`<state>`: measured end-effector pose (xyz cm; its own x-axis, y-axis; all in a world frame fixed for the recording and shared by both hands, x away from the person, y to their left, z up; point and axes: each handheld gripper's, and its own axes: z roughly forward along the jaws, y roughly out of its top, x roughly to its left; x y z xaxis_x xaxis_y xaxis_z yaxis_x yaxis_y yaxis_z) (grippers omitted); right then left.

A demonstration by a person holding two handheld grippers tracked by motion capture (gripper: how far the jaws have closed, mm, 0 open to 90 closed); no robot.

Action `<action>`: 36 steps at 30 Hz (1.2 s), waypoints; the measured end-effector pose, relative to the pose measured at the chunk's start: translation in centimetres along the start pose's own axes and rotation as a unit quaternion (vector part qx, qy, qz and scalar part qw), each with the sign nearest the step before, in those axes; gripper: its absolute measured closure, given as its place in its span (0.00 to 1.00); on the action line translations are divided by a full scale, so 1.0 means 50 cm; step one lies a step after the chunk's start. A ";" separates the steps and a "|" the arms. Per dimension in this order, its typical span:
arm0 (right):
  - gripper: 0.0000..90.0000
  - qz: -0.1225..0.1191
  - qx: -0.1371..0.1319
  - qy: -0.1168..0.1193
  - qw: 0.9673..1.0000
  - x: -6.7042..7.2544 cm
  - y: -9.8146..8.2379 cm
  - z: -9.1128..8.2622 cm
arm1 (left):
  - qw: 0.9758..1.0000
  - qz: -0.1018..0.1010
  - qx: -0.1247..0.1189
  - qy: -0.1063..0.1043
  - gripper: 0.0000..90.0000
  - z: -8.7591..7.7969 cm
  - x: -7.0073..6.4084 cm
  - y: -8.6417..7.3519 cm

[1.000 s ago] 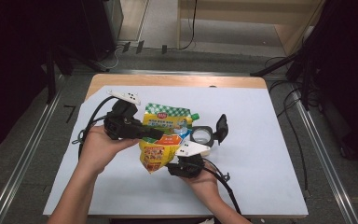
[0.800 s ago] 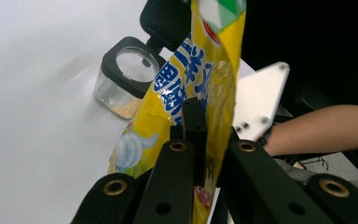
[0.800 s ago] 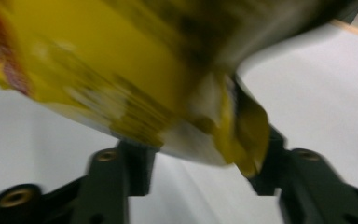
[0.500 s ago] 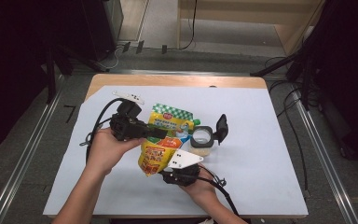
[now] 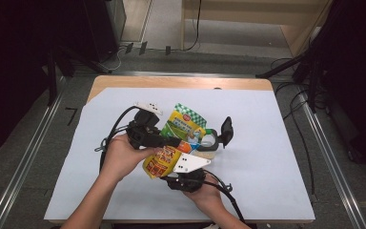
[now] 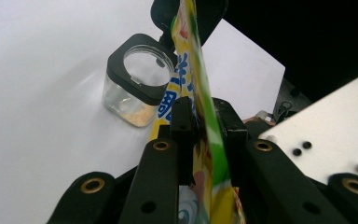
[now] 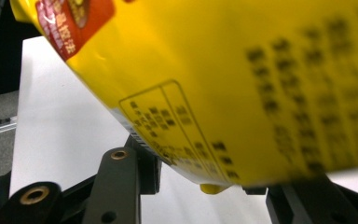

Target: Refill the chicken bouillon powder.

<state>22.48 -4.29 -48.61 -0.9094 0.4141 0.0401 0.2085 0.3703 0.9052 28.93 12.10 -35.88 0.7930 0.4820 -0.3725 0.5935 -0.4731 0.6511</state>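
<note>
**High view.** At table centre, a person lifts a yellow snack pouch off the white table cover. The L gripper takes its upper part from the left. The R gripper sits under its lower end. A green packet lies just behind, and an open clear jar stands beside it.

**Left gripper view.** The pouch is seen edge-on, upright, and runs between the L gripper's jaws. The jaws have just been opening, but the pads lie against both faces, so it is grasped, though lightly. The jar stands ahead w/ pale crumbs at its bottom.

**Right gripper view.** The pouch's bottom seam hangs between the R gripper's wide-set jaws, which have just been closing. Whether the pads press it cannot be told.

**Risks (judged).** If the L jaws free the film before the R gripper bites, the pouch may slip or tip onto the jar. A hard squeeze could crush the contents.

**Pouch appearance.** Glossy yellow film w/ a red label, green and blue print, and a black text panel. It looks puffed and slippery.
</note>
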 end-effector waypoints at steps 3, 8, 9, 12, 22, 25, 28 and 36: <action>0.68 0.001 0.002 0.005 1.000 0.004 0.001 0.000 | 1.000 0.005 0.009 0.001 0.88 0.009 -0.002 0.000; 0.68 0.007 0.003 0.007 1.000 0.003 0.002 0.002 | 1.000 0.006 0.008 0.015 0.89 0.014 -0.004 0.000; 0.68 0.009 0.004 0.008 1.000 0.002 0.001 0.002 | 1.000 0.004 0.013 0.020 0.90 0.016 -0.005 0.001; 0.68 0.013 0.005 0.009 1.000 0.003 0.000 0.001 | 1.000 0.004 0.015 0.025 0.92 0.021 -0.006 0.002; 0.70 0.034 0.004 0.030 0.999 -0.002 0.000 -0.004 | 1.000 -0.001 0.019 0.018 0.85 0.041 0.008 -0.004; 0.70 0.040 0.004 0.034 0.999 -0.002 -0.001 -0.004 | 1.000 0.000 0.023 0.018 0.84 0.044 0.010 -0.004; 0.70 0.049 0.002 0.041 0.998 -0.004 -0.001 -0.005 | 0.999 0.001 0.030 0.030 0.84 0.050 0.009 -0.004; 0.69 0.062 -0.001 0.036 0.997 -0.002 -0.001 -0.009 | 0.998 -0.024 0.029 0.043 0.90 0.057 0.005 0.003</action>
<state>22.40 -4.70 -48.48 -0.9002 0.3956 0.1819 0.3201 0.3180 0.8924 29.62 10.07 -37.77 0.7506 0.5650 -0.3427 0.6391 -0.4889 0.5937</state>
